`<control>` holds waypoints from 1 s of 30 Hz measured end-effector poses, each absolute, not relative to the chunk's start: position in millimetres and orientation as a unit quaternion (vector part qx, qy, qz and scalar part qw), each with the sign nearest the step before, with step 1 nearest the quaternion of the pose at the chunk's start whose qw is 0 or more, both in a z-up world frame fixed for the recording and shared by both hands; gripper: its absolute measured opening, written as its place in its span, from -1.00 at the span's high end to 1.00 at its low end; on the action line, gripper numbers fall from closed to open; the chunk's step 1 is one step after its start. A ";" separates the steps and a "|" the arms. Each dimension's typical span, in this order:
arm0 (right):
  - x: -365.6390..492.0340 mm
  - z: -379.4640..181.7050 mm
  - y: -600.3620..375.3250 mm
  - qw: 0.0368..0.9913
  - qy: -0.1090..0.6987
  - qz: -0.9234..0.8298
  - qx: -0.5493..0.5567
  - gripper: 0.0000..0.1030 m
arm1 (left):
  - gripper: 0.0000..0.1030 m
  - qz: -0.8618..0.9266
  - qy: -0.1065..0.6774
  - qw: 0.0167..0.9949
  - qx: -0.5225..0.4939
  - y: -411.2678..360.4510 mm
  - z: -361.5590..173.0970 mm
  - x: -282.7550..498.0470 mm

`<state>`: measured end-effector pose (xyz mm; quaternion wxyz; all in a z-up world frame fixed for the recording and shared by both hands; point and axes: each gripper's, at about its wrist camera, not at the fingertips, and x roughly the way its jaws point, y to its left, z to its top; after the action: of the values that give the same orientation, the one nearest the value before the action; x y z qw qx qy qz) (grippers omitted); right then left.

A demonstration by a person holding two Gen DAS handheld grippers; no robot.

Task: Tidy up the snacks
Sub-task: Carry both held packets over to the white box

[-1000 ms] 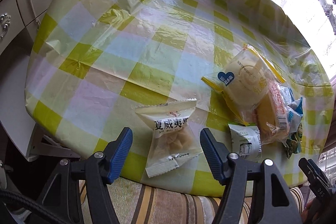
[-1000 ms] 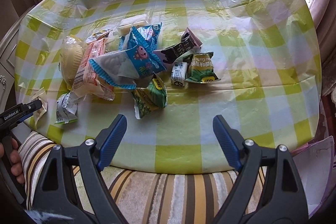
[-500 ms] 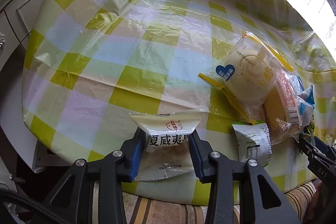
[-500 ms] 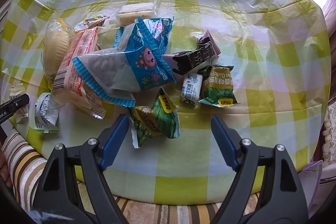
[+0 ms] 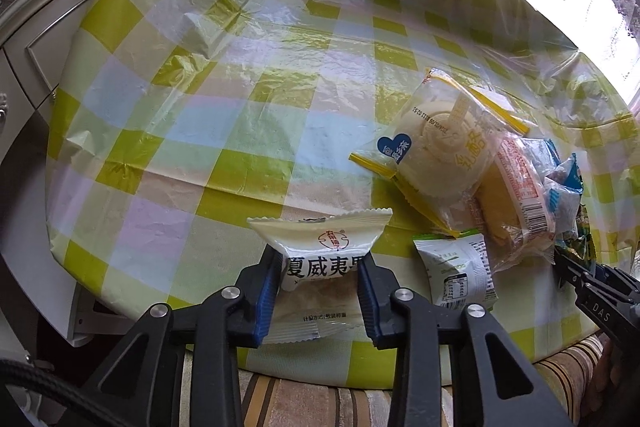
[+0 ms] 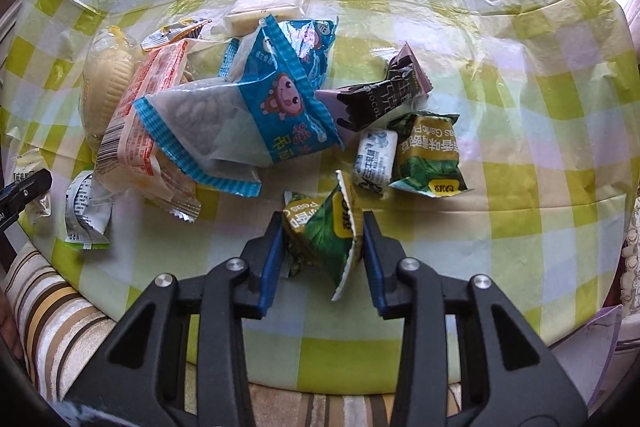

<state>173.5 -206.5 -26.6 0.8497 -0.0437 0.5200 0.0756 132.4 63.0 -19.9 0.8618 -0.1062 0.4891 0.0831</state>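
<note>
My left gripper (image 5: 318, 263) is shut on a cream-white snack packet (image 5: 320, 251) with dark Chinese lettering, at the near edge of the checked table (image 5: 224, 131). My right gripper (image 6: 322, 227) is shut on a green pea snack packet (image 6: 324, 227) near the table's front. A heap of snacks lies beyond it: a blue cartoon packet (image 6: 256, 107), an orange-printed cake packet (image 6: 140, 115), a second green packet (image 6: 428, 155), a black chocolate packet (image 6: 380, 95) and a small white candy (image 6: 374, 159).
A round bun in a clear packet (image 5: 440, 147) and a small green-white packet (image 5: 460, 271) lie right of my left gripper. A white drawer cabinet (image 5: 36, 39) stands left of the table. A striped cushion (image 6: 44, 311) lies below the table's near edge. A bright window is behind.
Both grippers moved forward and closed: the left on the cream-white packet, the right on the green pea packet. The left packet now stands lifted between the fingers.
</note>
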 end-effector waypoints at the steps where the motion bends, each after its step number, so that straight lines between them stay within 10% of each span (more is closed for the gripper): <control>1: 172.5 -25.5 -208.1 0.851 0.519 0.075 -0.041 0.22 | 0.28 0.083 0.488 0.863 -0.104 61.8 -18.2 132.3; 30: 119.3 15.9 -268.7 0.876 0.478 0.050 0.028 0.22 | 0.28 -0.020 0.463 0.884 -0.057 -53.2 22.9 115.8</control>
<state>119.3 -268.7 15.9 0.8764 0.0281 0.4782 0.0500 115.8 -53.2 22.9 0.8841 -0.0568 0.4634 -0.0197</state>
